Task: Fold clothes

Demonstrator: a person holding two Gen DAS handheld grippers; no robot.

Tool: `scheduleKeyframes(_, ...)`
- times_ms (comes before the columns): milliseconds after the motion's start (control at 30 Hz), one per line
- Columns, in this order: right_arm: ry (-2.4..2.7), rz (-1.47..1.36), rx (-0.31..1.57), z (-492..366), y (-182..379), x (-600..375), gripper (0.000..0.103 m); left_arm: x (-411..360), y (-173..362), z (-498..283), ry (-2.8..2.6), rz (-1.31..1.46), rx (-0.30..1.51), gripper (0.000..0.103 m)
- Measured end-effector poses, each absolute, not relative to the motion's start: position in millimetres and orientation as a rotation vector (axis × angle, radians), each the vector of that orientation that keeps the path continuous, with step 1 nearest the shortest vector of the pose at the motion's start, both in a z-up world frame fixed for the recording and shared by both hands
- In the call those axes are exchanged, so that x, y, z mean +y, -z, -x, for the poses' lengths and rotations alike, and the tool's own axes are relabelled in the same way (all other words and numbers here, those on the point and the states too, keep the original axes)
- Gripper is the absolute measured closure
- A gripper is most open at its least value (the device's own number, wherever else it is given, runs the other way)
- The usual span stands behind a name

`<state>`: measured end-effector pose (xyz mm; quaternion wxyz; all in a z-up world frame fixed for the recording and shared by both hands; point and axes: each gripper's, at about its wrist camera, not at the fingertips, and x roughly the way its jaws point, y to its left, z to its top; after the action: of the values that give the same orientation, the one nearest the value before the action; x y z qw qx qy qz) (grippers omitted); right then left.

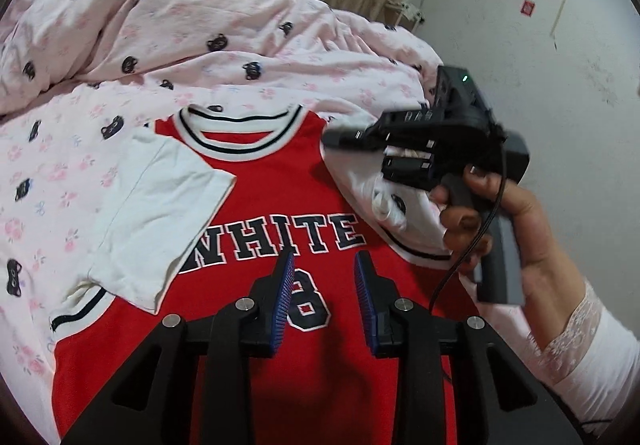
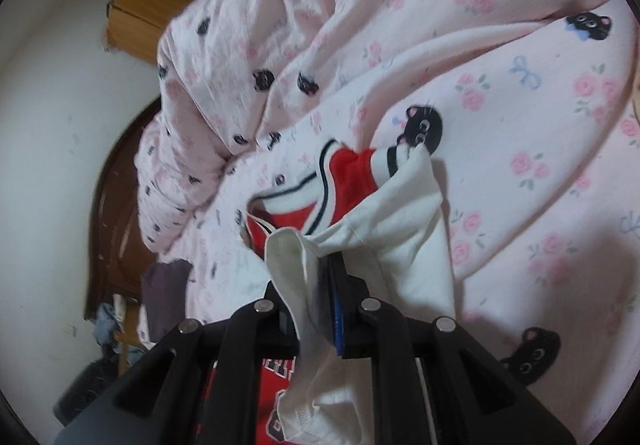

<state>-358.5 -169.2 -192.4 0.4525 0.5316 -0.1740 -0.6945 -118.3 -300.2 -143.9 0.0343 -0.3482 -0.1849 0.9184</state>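
A red shirt (image 1: 280,181) with white sleeves, "WHITE" and an 8 on its chest lies face up on the bed. Its left sleeve (image 1: 160,213) is folded onto the chest. My left gripper (image 1: 325,259) hovers open above the number, nothing between its blue pads. To the right, a hand holds my right gripper (image 1: 384,157), rolled on its side by the other shoulder. In the right wrist view this gripper (image 2: 312,277) is shut on the white right sleeve (image 2: 400,213), lifted off the bed. The red body (image 2: 352,169) bunches beyond it.
A pink bedsheet (image 1: 60,185) with black cats and roses covers the bed, and a matching crumpled duvet (image 1: 160,17) is heaped behind the shirt. A wooden nightstand (image 2: 140,13), a dark headboard (image 2: 116,205) and a white wall (image 1: 540,85) border the bed.
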Motion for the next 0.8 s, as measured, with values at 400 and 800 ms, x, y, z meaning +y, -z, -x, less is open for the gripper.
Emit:
scheduleKeyframes(400,1.686,-1.29,-0.229,329,182,-192,0.053,-310,148,121,-2.792,1.057,-0.577,0.076)
scheduleKeyframes(800,1.558,-1.357,-0.21,324,181,-148,0.053,-315,157,132,-2.814,1.092,-0.574,0.076)
